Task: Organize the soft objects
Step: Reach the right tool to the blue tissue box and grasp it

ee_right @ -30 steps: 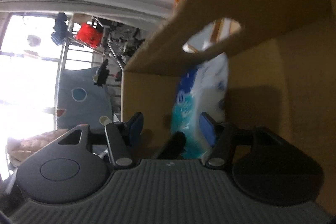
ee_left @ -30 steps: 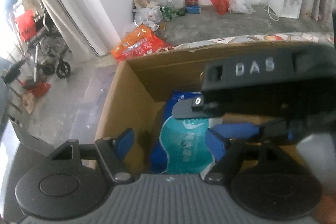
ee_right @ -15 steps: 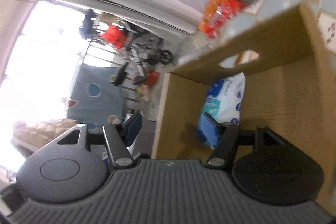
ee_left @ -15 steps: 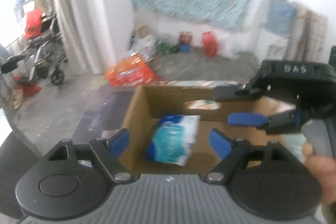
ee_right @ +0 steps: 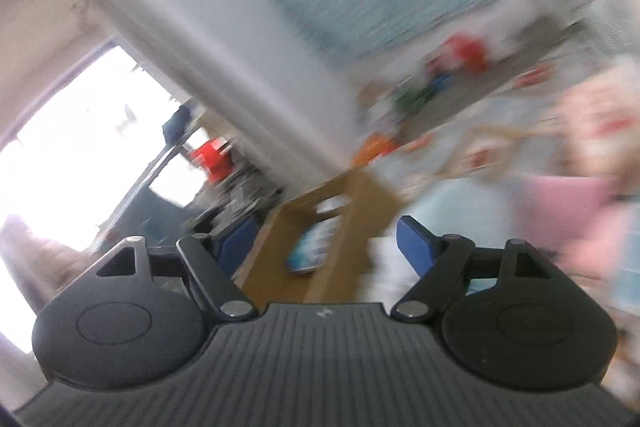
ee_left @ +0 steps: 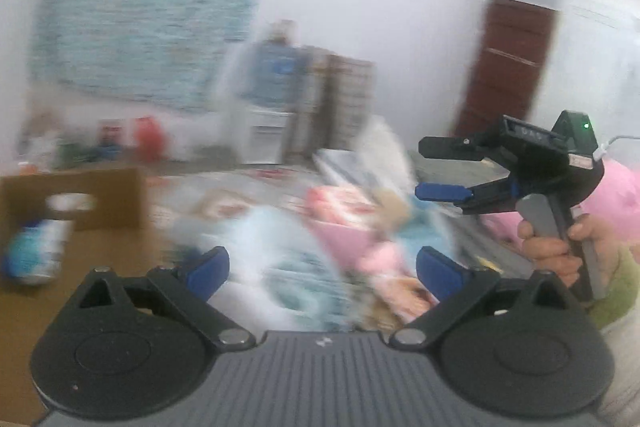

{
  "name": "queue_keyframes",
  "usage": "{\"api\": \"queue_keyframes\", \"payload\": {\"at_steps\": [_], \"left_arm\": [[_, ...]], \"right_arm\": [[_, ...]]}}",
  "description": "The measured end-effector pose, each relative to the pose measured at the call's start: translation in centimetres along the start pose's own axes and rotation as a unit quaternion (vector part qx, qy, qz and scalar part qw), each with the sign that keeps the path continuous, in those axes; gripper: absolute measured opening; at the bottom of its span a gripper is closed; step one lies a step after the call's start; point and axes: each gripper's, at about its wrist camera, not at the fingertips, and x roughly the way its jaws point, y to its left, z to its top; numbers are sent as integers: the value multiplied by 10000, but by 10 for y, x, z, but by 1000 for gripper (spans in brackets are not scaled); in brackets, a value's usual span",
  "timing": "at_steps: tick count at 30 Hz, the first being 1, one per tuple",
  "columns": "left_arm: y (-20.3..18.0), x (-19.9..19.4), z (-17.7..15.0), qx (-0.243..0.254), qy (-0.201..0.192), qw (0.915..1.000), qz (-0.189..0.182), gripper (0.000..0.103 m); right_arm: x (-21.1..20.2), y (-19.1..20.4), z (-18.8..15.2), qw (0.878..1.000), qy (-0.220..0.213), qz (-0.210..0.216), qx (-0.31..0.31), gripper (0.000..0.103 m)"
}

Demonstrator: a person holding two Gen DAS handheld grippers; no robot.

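Both views are motion-blurred. A blue-and-white tissue pack (ee_left: pixel 34 251) lies inside the cardboard box (ee_left: pixel 108 199) at the far left of the left wrist view; the pack (ee_right: pixel 310 247) and the box (ee_right: pixel 352 227) also show in the right wrist view. My left gripper (ee_left: pixel 320 267) is open and empty over a blurred heap of soft things: a pale blue pack (ee_left: pixel 296 279) and pink items (ee_left: pixel 376 255). My right gripper (ee_left: pixel 438 171) is open and empty, held up at the right; in its own view (ee_right: pixel 324 239) it points back at the box.
A pink soft item (ee_left: pixel 616 199) lies behind the right hand. A patterned surface (ee_left: pixel 240 191) carries the heap. A white cabinet (ee_left: pixel 264 131), red bags and floor clutter stand by the far wall. A dark door (ee_left: pixel 508 67) is at the right.
Both grippers have come out of the box and swung right, away from it, towards the heap. The tissue pack stays in the box. Both grippers stay open.
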Motion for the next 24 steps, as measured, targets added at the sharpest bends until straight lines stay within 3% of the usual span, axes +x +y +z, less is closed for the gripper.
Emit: {"api": "queue_keyframes", "payload": {"at_steps": [4,8,12,17,24], "left_arm": [[-35,42,-30,115,288,9989,-357,101],[-56,86,-53,181,709,9956,-577,100],[-79,123,-61,365,892,9929,-701,95],[-95,158,-56,352,773,9932,-795,82],[-116,198,-37,644,803,9919,-745,63]], "right_arm": [[-72,-43,-38,9952,-723,-634,188,82],[-85,-84,-91,9876,-1034,-1048,546,82],[-82,-109,-105,9813,-1089,-1432,678,82],[-77,-141,-113,9735,-1464,-1153,1324,82],[-78,-174,-110,9605,-1818,-1375,1599,80]]}}
